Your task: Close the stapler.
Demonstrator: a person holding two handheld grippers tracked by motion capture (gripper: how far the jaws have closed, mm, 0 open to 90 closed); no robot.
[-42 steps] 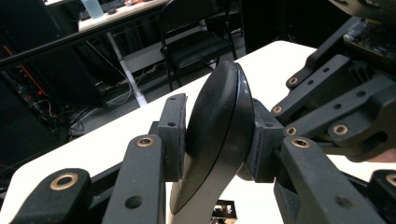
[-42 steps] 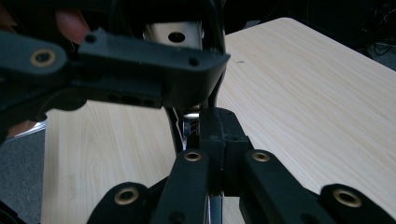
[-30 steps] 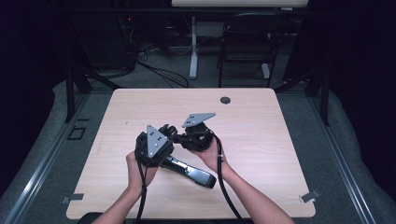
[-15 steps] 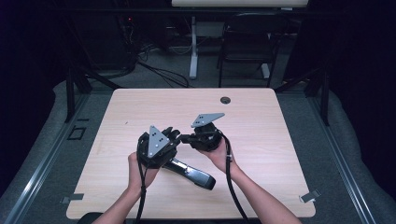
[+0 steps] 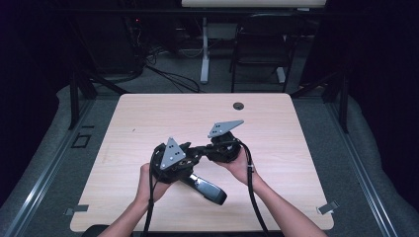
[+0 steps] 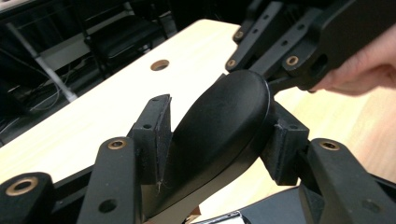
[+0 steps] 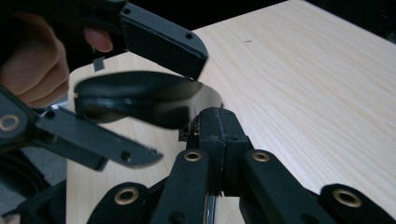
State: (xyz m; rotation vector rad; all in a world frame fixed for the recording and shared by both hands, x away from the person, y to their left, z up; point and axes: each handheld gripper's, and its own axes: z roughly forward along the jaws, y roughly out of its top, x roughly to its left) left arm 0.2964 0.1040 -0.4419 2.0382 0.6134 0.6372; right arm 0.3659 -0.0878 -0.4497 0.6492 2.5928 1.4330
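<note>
High view: at lower centre of the frame the black stapler point(image 5: 210, 187) is seen on the pale desk point(image 5: 148, 113), its near end pointing to the lower right and its far end raised between the two tools. To its left the left hand-held gripper point(image 5: 190, 157) is placed around that raised end. In the left gripper view its pads point(image 6: 156, 130) are seen lying against both sides of the rounded black body, and these jaws have just been opening. To the right, the right hand-held gripper point(image 5: 205, 150) is pressed together at the stapler's tip. Whether a thin part is nipped there cannot be told. The step in hand is judged to be a handover or a regrip. Next, a firm hold by one tool is called for before the other is drawn away.
</note>
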